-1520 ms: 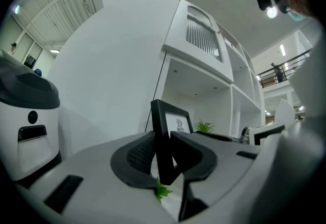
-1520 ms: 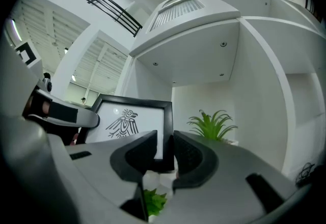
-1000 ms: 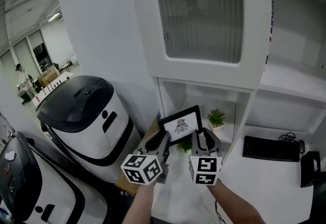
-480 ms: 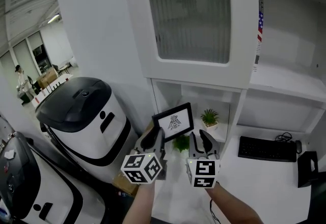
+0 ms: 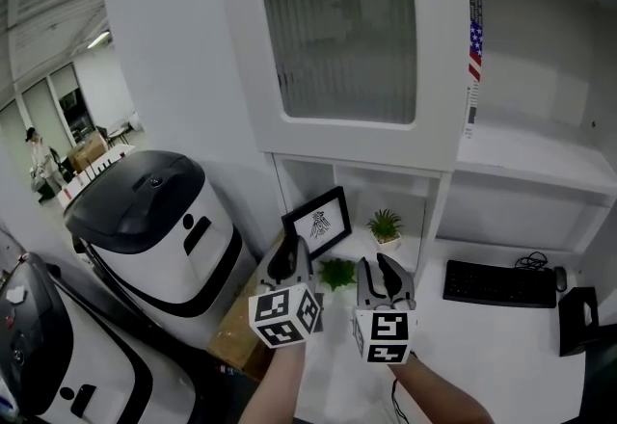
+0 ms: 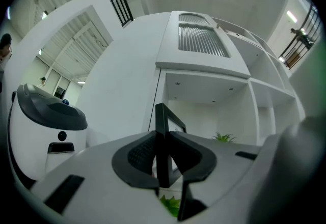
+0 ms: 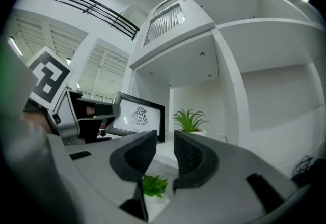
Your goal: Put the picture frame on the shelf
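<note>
While the left gripper (image 5: 289, 256) clamps the picture frame (image 5: 318, 223) at centre, the shelf (image 5: 416, 241) lies directly beyond; right gripper (image 5: 380, 268) gapes empty alongside.

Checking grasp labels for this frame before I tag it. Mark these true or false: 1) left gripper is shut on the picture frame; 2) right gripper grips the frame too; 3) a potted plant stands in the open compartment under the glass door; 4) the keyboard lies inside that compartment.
1) True. The left gripper is shut on the edge of the picture frame.
2) False. The right gripper has its jaws apart with nothing between them; the frame is off to its left.
3) True. The potted plant stands in the open compartment below the ribbed glass door.
4) False. The keyboard lies on the white desk, to the right of that compartment.
</note>
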The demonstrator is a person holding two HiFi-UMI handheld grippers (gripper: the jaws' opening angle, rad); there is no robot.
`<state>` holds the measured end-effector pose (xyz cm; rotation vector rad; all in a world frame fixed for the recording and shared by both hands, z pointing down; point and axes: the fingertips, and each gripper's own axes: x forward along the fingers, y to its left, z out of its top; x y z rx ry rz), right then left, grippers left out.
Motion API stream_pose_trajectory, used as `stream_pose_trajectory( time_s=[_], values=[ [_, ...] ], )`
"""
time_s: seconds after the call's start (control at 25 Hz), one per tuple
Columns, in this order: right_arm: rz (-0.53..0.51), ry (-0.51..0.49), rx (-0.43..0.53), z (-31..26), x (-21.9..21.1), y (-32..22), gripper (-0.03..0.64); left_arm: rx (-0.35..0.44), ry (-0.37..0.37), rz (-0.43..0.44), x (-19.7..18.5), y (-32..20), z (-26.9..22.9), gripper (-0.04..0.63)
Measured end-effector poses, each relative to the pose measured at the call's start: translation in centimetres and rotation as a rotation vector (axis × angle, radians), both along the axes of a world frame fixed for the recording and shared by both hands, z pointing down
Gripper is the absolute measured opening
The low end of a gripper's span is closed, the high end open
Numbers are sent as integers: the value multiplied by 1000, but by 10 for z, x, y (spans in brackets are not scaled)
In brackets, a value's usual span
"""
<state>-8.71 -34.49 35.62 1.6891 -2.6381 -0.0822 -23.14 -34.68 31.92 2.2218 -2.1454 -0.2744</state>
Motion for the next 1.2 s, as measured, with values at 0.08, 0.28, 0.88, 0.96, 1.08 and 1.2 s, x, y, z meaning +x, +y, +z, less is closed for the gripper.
stream_pose_trajectory(
  time_s=[0.08,0.28,0.88,0.96,1.08,1.2],
  values=[
    [-5,6,-4,3,0,2,89,-5,1,-20,1,-4,2,75],
    [-24,20,-27,14,0,7,89,-14,-15,-76,4,-11,6,75],
    [-57,42,-116,43,10,20,89,-52,-66,-164,10,-26,16,75],
    [-55,44,-126,47,13,21,89,-52,-68,-187,8,-27,16,75],
    [-51,49,-130,49,17,24,89,-52,-68,-230,3,-27,15,75],
    [-45,53,-135,51,22,24,89,-52,-67,-263,0,-27,15,75]
  ],
)
